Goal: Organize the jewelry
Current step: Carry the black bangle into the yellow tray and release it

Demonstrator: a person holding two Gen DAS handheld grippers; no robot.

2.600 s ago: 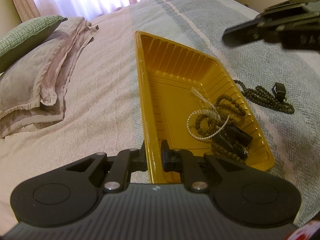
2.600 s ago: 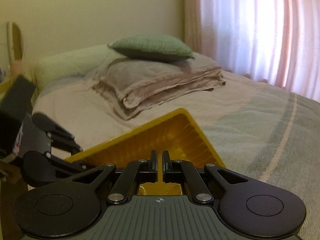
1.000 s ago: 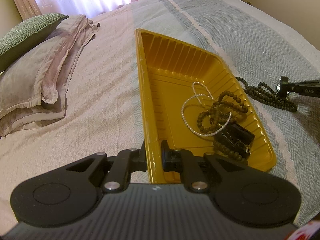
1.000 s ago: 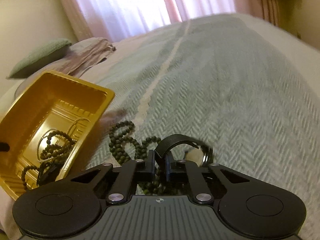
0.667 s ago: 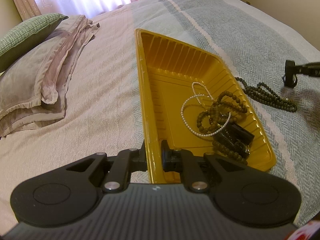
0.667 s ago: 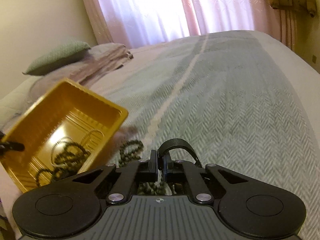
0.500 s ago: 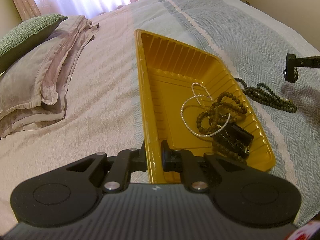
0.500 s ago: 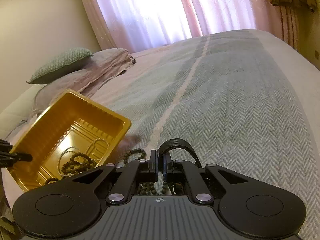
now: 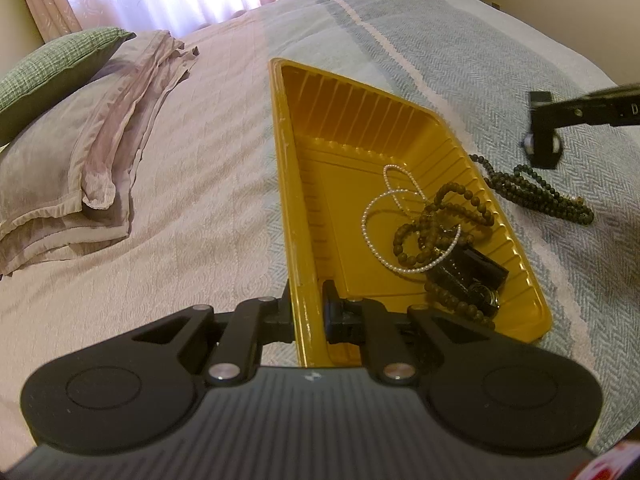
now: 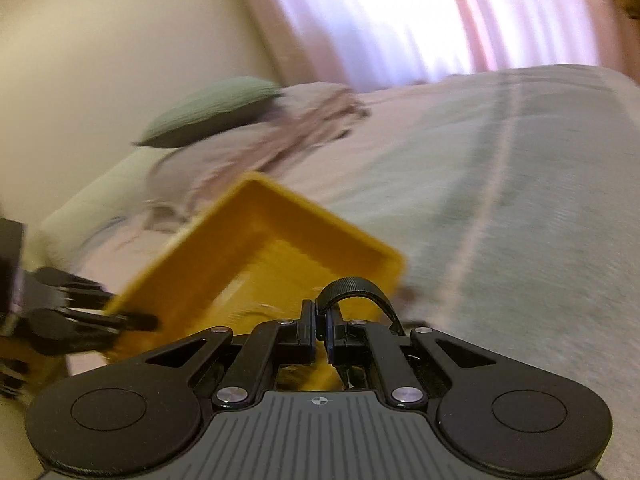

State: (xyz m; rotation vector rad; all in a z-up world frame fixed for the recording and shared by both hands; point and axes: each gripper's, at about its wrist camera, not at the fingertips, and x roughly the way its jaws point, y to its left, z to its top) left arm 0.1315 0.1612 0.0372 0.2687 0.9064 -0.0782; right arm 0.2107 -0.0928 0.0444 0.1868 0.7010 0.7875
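A yellow tray (image 9: 348,128) lies tilted on the bed, and my left gripper (image 9: 310,304) is shut on its near rim. Inside it are a pearl strand (image 9: 382,200), brown beads (image 9: 440,216) and a black piece (image 9: 468,272). My right gripper (image 10: 320,320) is shut on the black strap (image 10: 352,286) of a watch. In the left wrist view the watch (image 9: 542,146) hangs from that gripper (image 9: 538,100), in the air right of the tray. A dark bead necklace (image 9: 536,196) lies on the bedspread below it. The right wrist view is blurred; the tray (image 10: 280,240) fills its centre.
Folded pink bedding (image 9: 80,168) with a green pillow (image 9: 52,68) on top sits at the far left of the bed. The grey herringbone bedspread (image 9: 460,52) stretches to the right of the tray. Curtains (image 10: 420,20) hang behind the bed.
My right gripper has lifted the black watch off the bedspread beside the dark beads and swung towards the tray. The left gripper and the tray have stayed put.
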